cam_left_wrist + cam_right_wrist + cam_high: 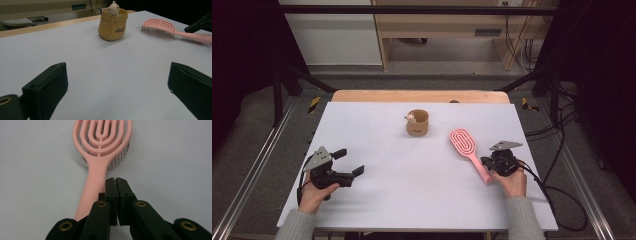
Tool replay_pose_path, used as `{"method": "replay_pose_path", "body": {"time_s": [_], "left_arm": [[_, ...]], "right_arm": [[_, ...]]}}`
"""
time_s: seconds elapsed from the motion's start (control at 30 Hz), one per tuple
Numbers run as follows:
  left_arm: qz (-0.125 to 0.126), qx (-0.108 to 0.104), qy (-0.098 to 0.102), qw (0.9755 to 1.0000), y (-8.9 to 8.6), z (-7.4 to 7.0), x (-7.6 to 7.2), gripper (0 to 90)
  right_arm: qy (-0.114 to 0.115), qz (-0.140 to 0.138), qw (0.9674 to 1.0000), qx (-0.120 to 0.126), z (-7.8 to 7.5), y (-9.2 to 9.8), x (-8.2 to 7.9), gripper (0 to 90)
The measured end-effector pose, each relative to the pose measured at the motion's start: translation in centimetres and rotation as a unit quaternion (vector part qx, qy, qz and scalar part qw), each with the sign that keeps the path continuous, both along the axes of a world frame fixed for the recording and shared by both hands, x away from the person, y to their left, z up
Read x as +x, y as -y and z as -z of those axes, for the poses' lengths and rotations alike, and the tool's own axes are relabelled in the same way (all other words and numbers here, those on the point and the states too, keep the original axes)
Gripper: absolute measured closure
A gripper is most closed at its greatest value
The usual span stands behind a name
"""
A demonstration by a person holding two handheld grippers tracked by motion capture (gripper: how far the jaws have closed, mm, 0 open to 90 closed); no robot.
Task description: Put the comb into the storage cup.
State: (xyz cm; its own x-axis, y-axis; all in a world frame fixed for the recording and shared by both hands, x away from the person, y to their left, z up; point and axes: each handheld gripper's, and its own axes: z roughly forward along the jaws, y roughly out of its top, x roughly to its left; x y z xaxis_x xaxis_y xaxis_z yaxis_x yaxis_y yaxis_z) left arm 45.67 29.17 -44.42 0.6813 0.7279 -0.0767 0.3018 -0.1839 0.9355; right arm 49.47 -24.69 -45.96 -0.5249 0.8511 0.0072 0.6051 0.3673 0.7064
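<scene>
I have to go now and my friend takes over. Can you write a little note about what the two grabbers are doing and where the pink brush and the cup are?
Left gripper: jaws wide open, nothing between them, held over the left side of the white table.
Right gripper: jaws shut together, nothing in them, tips just above the handle of the pink hairbrush.
Hairbrush: lies flat, bristles down, on the right side of the table.
Tan cup with a small animal figure at its rim: upright at the far middle, untouched.
Done: nothing picked up yet.
Left: probably open the right jaws and take the brush handle.
</scene>
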Motion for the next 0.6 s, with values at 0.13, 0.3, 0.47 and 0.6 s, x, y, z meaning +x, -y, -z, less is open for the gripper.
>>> {"method": "replay_pose_path", "body": {"time_s": [0.13, 0.3, 0.47, 0.6], "left_arm": [[0.0, 0.0, 0.0, 1.0, 0.0, 0.0, 0.0, 3.0], [0.0, 0.001, 0.0, 1.0, 0.0, 0.0, 0.0, 3.0], [0.0, 0.001, 0.0, 1.0, 0.0, 0.0, 0.0, 3.0], [-0.001, 0.001, 0.0, 1.0, 0.0, 0.0, 0.0, 3.0]], "right_arm": [[0.018, 0.009, 0.9997, 0.016, -0.6, 0.6, 0.0, 80.0], [0.036, 0.013, 0.9989, 0.028, -1.4, 1.0, -0.1, 63.3], [0.046, 0.012, 0.9981, 0.038, -2.1, 0.8, -0.2, 42.2], [0.047, 0.008, 0.9979, 0.044, -2.5, 0.7, -0.1, 31.0]]}}
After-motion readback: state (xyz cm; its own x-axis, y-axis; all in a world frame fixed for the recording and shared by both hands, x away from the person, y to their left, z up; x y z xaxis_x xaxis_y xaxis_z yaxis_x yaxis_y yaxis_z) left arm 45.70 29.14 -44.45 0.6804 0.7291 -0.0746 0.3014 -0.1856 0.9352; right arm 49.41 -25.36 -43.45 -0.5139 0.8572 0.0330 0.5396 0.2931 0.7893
